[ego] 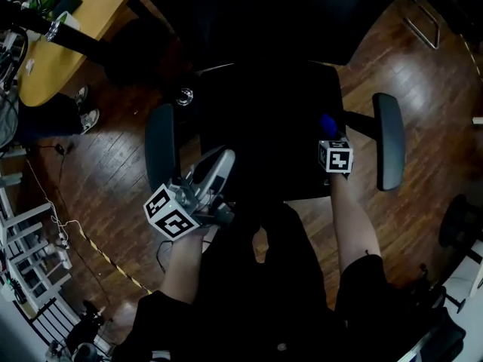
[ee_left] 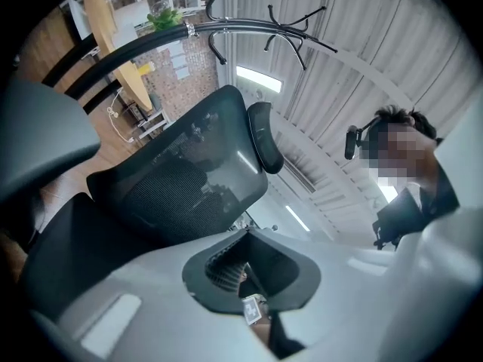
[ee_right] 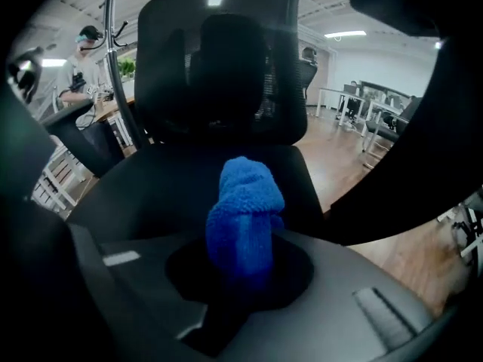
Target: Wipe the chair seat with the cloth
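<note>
- Right gripper view: right gripper (ee_right: 243, 277) clenches a bunched blue cloth (ee_right: 246, 210) just above the black chair seat (ee_right: 151, 183).
- Left gripper (ego: 223, 161) is closed with nothing in it, near the left armrest (ego: 161, 146).

Head view overhead, gripper views low — chair (ego: 264, 134) shared

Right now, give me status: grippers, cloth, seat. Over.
Right gripper shut on blue cloth, over chair seat; contact unclear. Left gripper looks shut, empty, off the seat's front-left edge. Nothing else seen on the seat.
</note>
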Motion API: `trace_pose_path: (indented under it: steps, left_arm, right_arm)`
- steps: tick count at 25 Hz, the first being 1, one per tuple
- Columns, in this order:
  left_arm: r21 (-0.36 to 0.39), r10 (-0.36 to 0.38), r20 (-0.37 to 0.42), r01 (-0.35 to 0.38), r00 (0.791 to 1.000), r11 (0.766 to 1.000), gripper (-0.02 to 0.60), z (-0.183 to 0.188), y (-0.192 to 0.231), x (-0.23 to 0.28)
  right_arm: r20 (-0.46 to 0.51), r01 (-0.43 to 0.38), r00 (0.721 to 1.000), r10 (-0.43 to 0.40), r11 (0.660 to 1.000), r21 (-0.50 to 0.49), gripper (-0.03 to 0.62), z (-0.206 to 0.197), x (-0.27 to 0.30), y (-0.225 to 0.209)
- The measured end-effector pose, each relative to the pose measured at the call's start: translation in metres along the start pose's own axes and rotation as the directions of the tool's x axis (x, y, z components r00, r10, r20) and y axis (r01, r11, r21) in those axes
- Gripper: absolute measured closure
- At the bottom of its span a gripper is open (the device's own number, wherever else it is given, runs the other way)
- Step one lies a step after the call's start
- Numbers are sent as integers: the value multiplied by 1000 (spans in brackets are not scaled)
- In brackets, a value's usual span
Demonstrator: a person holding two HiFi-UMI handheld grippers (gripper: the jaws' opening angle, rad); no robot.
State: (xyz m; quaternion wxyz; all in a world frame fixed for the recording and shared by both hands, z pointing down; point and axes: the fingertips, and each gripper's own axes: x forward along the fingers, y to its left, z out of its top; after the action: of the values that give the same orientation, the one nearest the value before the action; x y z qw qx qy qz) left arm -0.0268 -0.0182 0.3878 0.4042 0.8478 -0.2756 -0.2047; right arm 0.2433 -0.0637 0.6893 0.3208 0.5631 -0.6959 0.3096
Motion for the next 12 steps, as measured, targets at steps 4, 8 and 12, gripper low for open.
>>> trace_pose_path:
  steps: [4,8,12]
  left_arm:
    - [2,-23,-21,24,1000,1000,589,-9,-9,15]
    - [10,-14,-11,14,1000,1000,589,-6,-10,8]
    - [11,7,34,-8,999,1000,589,6,-8,-5]
  right_arm:
    - [26,16,1000,-15,1000,-27,556,4,-7,-11]
    - [21,45,999,-45,999,-28,556,5,-7,-12]
    - [35,-31,999,32,999,-21,556,10,0,34]
